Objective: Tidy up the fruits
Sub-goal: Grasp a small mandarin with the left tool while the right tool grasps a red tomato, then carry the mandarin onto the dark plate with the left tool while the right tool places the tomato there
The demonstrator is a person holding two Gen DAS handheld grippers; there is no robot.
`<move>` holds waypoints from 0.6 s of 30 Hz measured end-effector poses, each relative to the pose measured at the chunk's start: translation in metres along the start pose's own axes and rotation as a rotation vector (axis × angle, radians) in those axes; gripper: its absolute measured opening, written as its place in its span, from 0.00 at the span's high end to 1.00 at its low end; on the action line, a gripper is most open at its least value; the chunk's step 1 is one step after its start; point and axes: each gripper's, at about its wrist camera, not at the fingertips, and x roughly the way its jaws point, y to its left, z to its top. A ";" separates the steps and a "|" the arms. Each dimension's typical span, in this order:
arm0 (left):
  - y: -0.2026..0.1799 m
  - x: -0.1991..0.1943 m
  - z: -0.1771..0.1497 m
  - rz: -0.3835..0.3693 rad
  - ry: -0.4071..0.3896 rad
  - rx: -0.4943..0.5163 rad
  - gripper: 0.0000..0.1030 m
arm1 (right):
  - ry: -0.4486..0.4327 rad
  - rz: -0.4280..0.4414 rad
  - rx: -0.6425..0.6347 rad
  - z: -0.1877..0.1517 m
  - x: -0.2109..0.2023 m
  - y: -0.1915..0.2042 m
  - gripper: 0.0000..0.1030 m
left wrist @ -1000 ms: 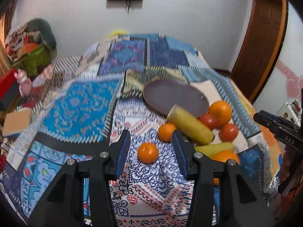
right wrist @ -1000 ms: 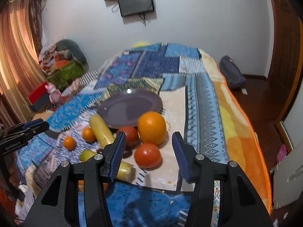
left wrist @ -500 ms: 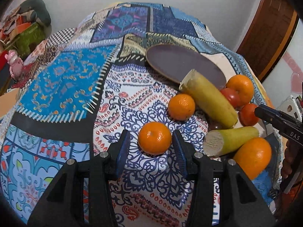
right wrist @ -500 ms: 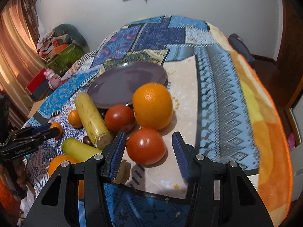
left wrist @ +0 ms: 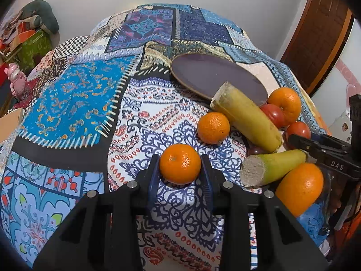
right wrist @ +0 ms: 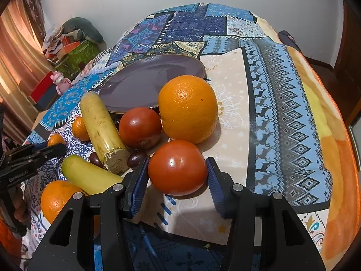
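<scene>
Fruits lie bunched on the patchwork bed beside a purple plate.
Left tongs are clamped on a small mandarin (bare quilt lies to its left); right tongs stand apart, flanking a tomato with bare cloth toward the bed's right edge.

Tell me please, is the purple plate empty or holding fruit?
Empty: the plate shows a bare surface; the fruit lies beside it on the blanket.
</scene>
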 end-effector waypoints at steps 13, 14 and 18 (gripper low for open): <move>-0.019 -0.049 0.048 -0.001 -0.167 0.058 0.66 | -0.163 0.008 -0.036 0.034 -0.048 0.013 0.55; -0.021 -0.051 0.053 -0.003 -0.177 0.062 0.66 | -0.182 0.003 -0.041 0.039 -0.052 0.015 0.55; -0.029 -0.061 0.072 -0.006 -0.223 0.080 0.66 | -0.255 -0.003 -0.061 0.057 -0.065 0.022 0.55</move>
